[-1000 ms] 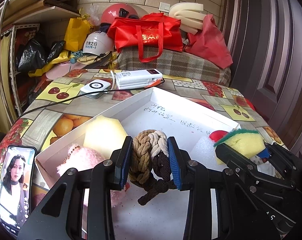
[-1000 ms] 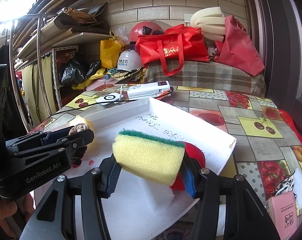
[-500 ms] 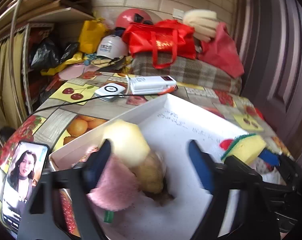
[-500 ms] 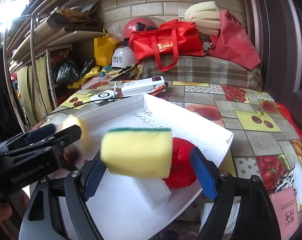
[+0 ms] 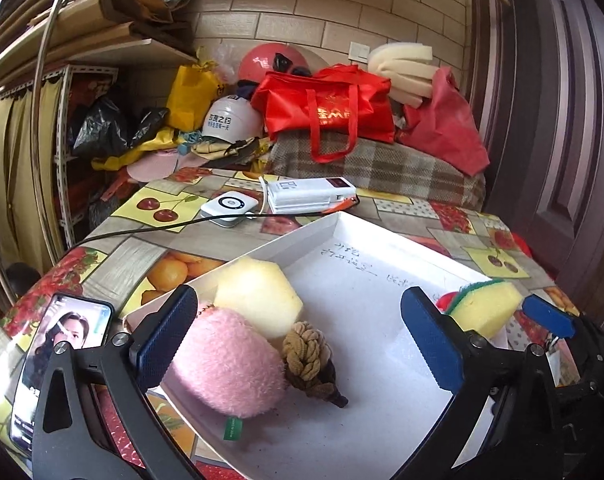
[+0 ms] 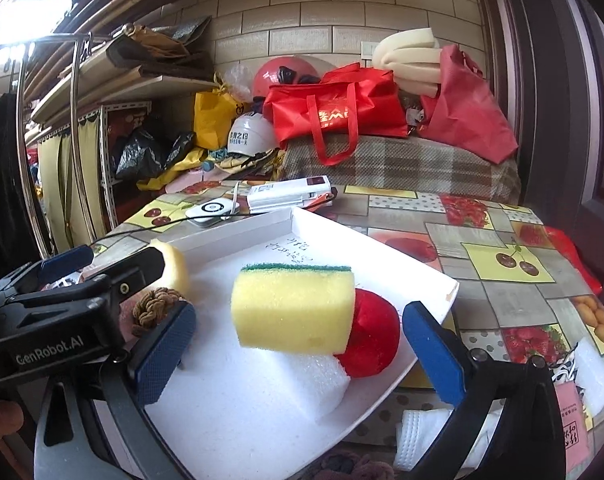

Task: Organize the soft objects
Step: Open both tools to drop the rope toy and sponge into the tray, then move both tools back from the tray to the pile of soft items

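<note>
Both grippers, left gripper (image 5: pixel 302 344) and right gripper (image 6: pixel 298 350), gaping wide, empty; knotted rope (image 5: pixel 310 356) and sponge (image 6: pixel 294 306) lying loose in white tray (image 5: pixel 381 256), apparently sorted.

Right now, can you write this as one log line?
left gripper: open | right gripper: open | rope knot, sponge: in tray

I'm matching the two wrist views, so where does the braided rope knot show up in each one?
Left wrist: the knot lies low and centre in the white tray, touching the pink plush.
Right wrist: the knot sits at the left, partly behind the left tool.
Shared landmark: the yellow sponge.
</note>
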The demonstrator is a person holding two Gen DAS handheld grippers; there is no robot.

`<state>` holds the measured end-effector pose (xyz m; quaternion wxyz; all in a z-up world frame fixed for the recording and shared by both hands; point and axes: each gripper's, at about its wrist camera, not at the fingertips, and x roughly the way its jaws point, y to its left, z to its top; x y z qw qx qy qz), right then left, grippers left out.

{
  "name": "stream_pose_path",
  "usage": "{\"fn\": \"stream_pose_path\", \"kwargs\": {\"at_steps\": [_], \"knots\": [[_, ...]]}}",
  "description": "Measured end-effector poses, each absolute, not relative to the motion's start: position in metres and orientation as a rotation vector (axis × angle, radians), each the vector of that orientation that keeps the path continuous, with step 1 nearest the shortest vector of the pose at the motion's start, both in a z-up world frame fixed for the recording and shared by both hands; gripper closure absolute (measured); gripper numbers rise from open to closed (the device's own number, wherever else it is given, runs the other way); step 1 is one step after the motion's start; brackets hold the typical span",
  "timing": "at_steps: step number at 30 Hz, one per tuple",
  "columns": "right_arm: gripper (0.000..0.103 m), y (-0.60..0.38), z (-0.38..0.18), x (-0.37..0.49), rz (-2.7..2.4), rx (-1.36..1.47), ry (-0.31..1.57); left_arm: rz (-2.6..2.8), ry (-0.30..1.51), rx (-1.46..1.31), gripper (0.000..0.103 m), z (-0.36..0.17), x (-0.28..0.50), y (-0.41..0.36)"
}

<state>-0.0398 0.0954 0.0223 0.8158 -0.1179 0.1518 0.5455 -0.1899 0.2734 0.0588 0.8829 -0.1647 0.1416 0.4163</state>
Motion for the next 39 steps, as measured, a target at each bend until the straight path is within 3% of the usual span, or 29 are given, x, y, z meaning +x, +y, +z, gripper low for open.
{"fn": "stream_pose_path", "kwargs": {"at_steps": [13,22,31,35,39], "knots": [[0.000,0.050,0.031,-0.049,1.194,-0.137,0.200,0.868,0.259,-0.288,0.000,0.066,-0.195,0.244],[0.000,0.017,0.027,-0.016,1.141,-0.012,0.299,0.795,0.280,-0.372,0.000,0.064,-0.196,0.248],[0.000,-0.003,0.022,0.012,1.080,0.157,0.388,0.264,0.417,-0.408,0.003,0.074,-0.124,0.221],[0.000,-0.008,0.014,0.034,1.021,0.237,0.493,0.409,0.429,-0.454,0.003,0.065,-0.110,0.237],[0.000,-0.011,0.016,0.030,1.020,0.230,0.472,0.581,0.375,-0.372,0.003,0.070,-0.124,0.227]]}}
